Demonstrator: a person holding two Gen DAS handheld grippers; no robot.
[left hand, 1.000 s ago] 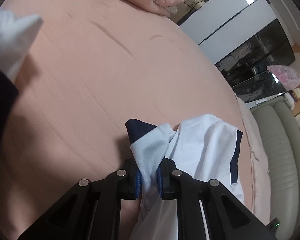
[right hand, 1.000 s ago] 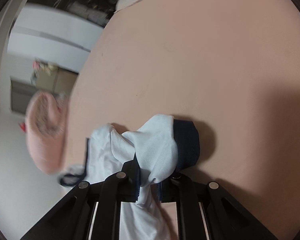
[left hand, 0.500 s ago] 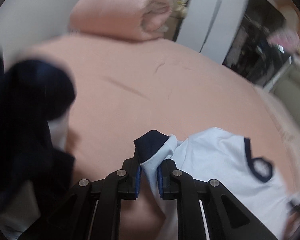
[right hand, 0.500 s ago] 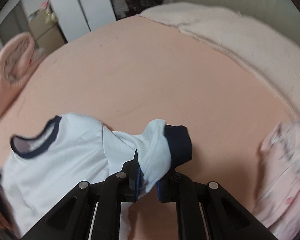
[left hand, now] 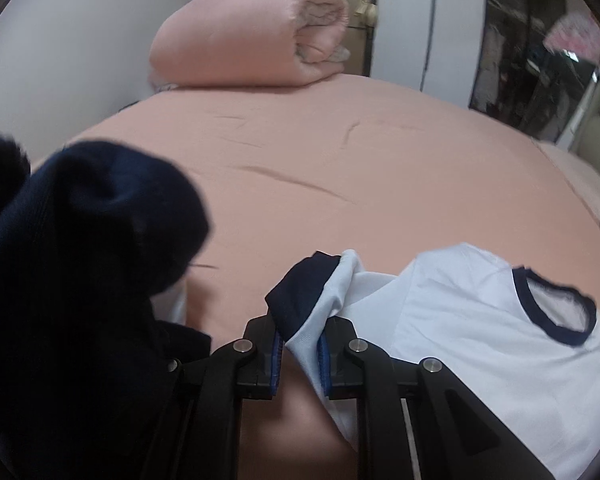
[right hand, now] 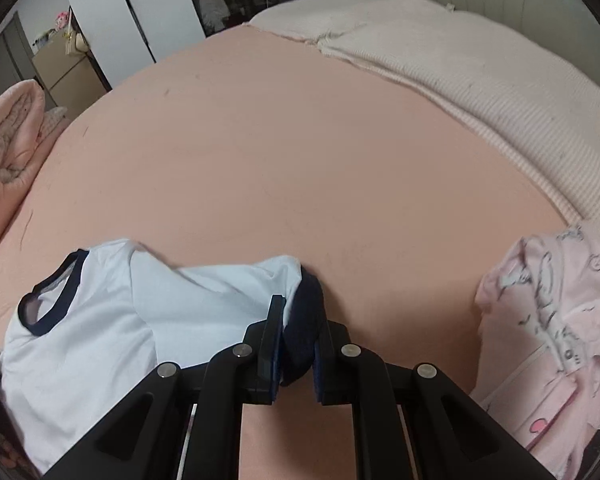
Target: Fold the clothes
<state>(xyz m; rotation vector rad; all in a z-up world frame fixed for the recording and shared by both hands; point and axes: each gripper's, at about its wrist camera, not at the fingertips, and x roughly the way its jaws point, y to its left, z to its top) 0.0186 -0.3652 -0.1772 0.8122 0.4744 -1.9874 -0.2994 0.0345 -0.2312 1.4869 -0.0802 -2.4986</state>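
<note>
**Ana:** Left gripper is pinching one sleeve of the white T-shirt, with the navy cuff poking out just past the fingers. Right gripper is clamped on the other sleeve, right at its navy cuff. Both jaws stand narrow, with cloth between them.

**Ben:** And the shirt itself?

**Ana:** Near edge of the pink bed, chest and navy collar spread between the two grippers. It looks partly resting on the sheet, but I can't tell how much is lifted.

**Ben:** What worries you?

**Ana:** The left grip. It holds only a thin bite of cloth, so a sharp pull could slide the sleeve free, and that side would drop in a heap.

**Ben:** Anything nearby?

**Ana:** A dark navy garment sits close on the left, and pink pyjamas lie on the right. Swinging the shirt wide could drag it over either pile and tangle them. Uneven pulling would also skew the fold. The rolled pink duvet at the far end is well apart.
</note>
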